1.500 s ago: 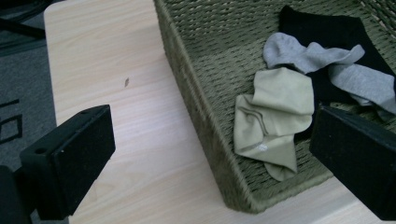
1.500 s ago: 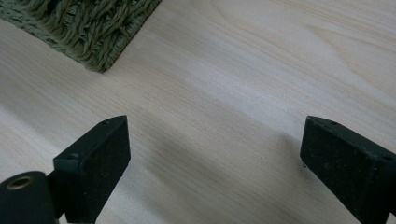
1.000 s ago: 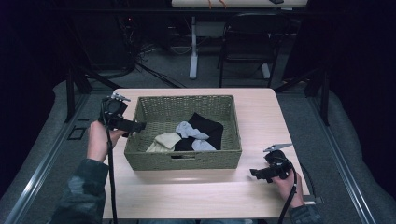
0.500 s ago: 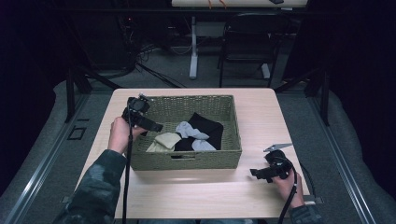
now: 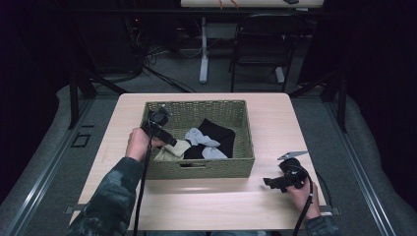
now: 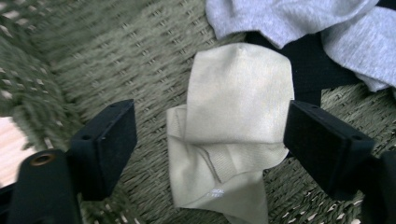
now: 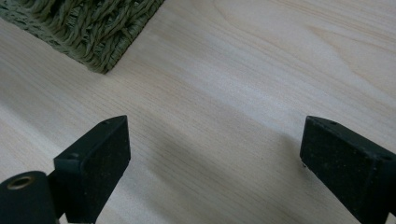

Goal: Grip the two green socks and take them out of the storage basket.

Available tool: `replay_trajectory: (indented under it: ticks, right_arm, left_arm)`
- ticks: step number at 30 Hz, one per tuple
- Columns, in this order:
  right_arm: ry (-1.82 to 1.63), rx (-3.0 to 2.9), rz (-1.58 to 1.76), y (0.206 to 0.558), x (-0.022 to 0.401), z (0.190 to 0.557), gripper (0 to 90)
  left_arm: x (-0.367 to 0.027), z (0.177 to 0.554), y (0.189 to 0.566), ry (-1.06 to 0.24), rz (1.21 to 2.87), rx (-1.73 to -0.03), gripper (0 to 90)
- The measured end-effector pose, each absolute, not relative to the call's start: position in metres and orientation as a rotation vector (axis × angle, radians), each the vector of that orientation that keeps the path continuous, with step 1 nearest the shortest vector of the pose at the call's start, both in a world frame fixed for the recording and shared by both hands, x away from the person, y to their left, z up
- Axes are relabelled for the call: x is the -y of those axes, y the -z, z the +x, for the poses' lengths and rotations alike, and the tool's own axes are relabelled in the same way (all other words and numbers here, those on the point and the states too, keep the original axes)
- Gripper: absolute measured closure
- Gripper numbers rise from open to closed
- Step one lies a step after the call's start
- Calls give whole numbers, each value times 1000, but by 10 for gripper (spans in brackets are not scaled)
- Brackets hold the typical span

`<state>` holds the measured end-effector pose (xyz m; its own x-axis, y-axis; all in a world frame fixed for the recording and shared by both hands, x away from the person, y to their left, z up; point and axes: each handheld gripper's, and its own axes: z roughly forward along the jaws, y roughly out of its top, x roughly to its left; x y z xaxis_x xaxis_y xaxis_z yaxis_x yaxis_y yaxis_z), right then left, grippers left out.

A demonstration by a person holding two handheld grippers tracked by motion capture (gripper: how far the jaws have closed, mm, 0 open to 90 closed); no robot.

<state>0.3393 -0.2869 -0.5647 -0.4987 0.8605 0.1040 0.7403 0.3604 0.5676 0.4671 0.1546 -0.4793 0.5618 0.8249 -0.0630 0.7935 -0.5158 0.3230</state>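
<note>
A woven green basket [image 5: 196, 168] on the wooden table holds a beige sock [image 5: 173, 150], a grey sock [image 5: 201, 140] and a black garment [image 5: 219, 132]. My left gripper [image 5: 169, 141] reaches down into the basket's left part. In the left gripper view, the folded beige sock [image 6: 238, 102] lies between the jaws of the left gripper [image 6: 212, 128], which have just been closing. A gap remains at the left pad, so the gripper is open. My right gripper [image 5: 269, 183] rests open low over the bare table, right of the basket's front corner [image 7: 93, 28].
The grey sock [image 6: 289, 18] and the black garment [image 6: 310, 65] lie just beyond the beige sock on the basket floor [image 6: 116, 60]. The table [image 5: 275, 123] has bare wood around the basket. A chair [image 5: 258, 44] and desk legs stand beyond the far edge.
My left hand has moved from outside the basket's left wall over the rim and down inside, above the beige sock. The right hand has kept still.
</note>
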Motion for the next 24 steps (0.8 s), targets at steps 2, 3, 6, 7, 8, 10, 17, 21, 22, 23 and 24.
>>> replay_trajectory:
  ticks: [2,3,6,7,8,10,17,21,22,23,24]
  right_arm:
    - [-835,-2409,1442,565,287,339,80]
    - [-841,-2409,1445,565,287,339,80]
    - [-819,-2414,1439,564,287,339,80]
    - [-830,-2410,1442,564,287,339,80]
    - [-813,-2418,1437,564,288,339,80]
    - [-813,-2417,1438,564,288,339,80]
    - [-816,-2410,1441,564,288,339,80]
    - [-830,-2408,1446,564,288,339,80]
    - [-830,-2408,1446,564,288,339,80]
    - [-829,-2408,1445,564,288,339,80]
    - [-829,-2408,1445,564,288,339,80]
  left_arm:
    - [-153,469,482,-127,2494,-1334,225]
    - [-153,470,484,-118,2502,-1333,241]
    - [-151,473,488,-74,2507,-1333,280]
    - [-151,474,489,-67,2505,-1335,294]
    - [-150,474,490,-57,2507,-1339,298]
    - [-150,475,491,-51,2511,-1338,323]
    - [-149,477,498,-27,2523,-1359,452]
    - [-149,477,501,-16,2532,-1366,537]
    - [-149,477,502,-14,2541,-1367,559]
    - [-149,476,502,-11,2543,-1368,595]
    - [-149,476,502,-11,2543,-1368,618]
